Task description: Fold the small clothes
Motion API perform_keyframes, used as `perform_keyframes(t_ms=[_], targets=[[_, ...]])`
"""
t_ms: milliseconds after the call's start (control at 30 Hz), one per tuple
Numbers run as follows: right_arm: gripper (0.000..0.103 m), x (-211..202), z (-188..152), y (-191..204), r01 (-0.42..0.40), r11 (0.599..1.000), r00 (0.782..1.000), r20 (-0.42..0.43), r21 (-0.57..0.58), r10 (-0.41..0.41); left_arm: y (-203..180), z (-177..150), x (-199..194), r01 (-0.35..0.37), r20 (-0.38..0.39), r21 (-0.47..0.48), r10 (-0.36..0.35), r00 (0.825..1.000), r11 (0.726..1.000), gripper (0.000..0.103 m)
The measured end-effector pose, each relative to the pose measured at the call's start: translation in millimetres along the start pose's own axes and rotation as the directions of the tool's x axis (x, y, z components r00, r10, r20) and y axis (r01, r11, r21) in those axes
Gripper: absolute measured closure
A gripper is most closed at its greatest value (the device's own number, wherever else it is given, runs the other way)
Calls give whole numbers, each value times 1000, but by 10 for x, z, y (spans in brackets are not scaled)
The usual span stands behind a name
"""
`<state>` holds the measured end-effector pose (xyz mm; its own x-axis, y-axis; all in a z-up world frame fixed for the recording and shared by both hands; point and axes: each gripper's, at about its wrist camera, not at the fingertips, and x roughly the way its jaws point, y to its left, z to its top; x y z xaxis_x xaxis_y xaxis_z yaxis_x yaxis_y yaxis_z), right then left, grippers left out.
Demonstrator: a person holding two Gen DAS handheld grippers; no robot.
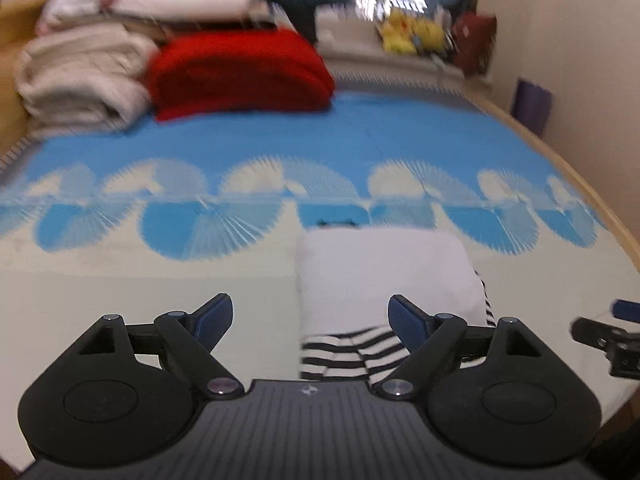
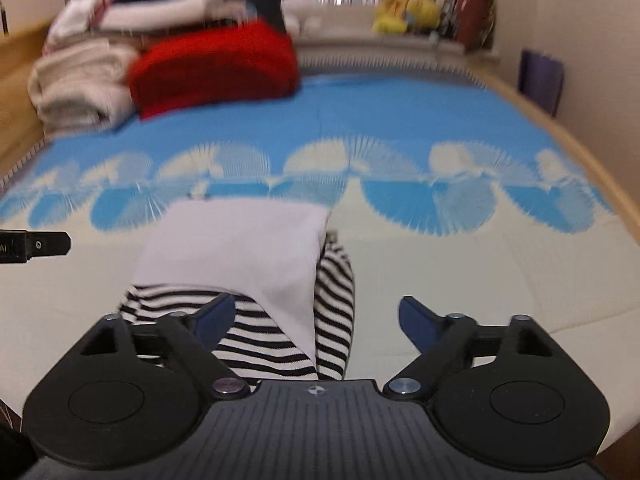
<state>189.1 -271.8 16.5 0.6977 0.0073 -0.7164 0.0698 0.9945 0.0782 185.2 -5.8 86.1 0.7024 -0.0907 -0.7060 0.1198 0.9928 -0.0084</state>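
Observation:
A small garment lies on the bed: a white folded panel (image 1: 384, 276) over black-and-white striped fabric (image 1: 352, 354). In the right wrist view the white panel (image 2: 240, 252) covers the striped part (image 2: 336, 308), with a striped sleeve along its right side. My left gripper (image 1: 310, 320) is open and empty, just in front of the garment's near left corner. My right gripper (image 2: 316, 320) is open and empty over the garment's near edge. The right gripper shows at the left view's right edge (image 1: 612, 340); the left gripper shows at the right view's left edge (image 2: 36, 246).
The bed cover (image 1: 360, 140) is blue with white fan shapes, cream toward me. A red folded blanket (image 1: 240, 72) and a stack of beige and white linens (image 1: 80, 76) sit at the far left. Yellow plush toys (image 1: 412, 32) line the window sill. A wooden bed rim (image 1: 592, 196) runs along the right.

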Motion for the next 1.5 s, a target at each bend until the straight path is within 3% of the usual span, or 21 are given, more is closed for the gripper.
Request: perform_keyframes(t_ms=[67, 200, 267, 333, 400, 467, 600, 733, 800, 1233, 1500], targets=[[10, -174, -90, -21, -10, 1000, 999, 40, 6, 10, -48, -113, -265, -7, 31, -22, 8, 999, 1000, 14], [8, -419, -348, 21, -12, 1000, 996, 94, 15, 11, -143, -444, -607, -29, 5, -130, 30, 1000, 991, 14], [8, -464, -544, 40, 1, 1000, 995, 104, 8, -2, -242, -675, -707, -51, 15, -116, 53, 998, 992, 14], [8, -472, -648, 66, 1, 999, 999, 52, 44, -3, -358, -939, -736, -73, 14, -83, 75, 997, 994, 14], [8, -488, -680, 99, -39, 997, 999, 31, 65, 37, -462, -1138, -659, -63, -43, -14, 62, 997, 998, 14], [8, -459, -707, 183, -12, 1000, 999, 29, 2, 12, -493, -1147, -559, -39, -93, -2, 39, 995, 999, 14], [8, -396, -712, 268, 2, 1000, 1000, 16, -24, -1, -406, -1096, -392, -65, -68, -4, 64, 996, 998, 2], [8, -361, -738, 320, 16, 1000, 1000, 9, -21, -16, -250, -1097, -206, -52, -148, -107, 36, 988, 993, 2], [8, -349, -747, 334, 16, 1000, 1000, 5, -15, -16, -203, -1078, -195, -46, -151, -132, 26, 988, 990, 2], [8, -197, -750, 435, -5, 998, 1000, -31, -63, 3, -436, -1135, -110, -23, -134, -40, 17, 991, 999, 1], [8, -184, -751, 456, -11, 997, 999, -35, -72, 8, -449, -1129, -96, -16, -127, -41, 10, 992, 999, 1]])
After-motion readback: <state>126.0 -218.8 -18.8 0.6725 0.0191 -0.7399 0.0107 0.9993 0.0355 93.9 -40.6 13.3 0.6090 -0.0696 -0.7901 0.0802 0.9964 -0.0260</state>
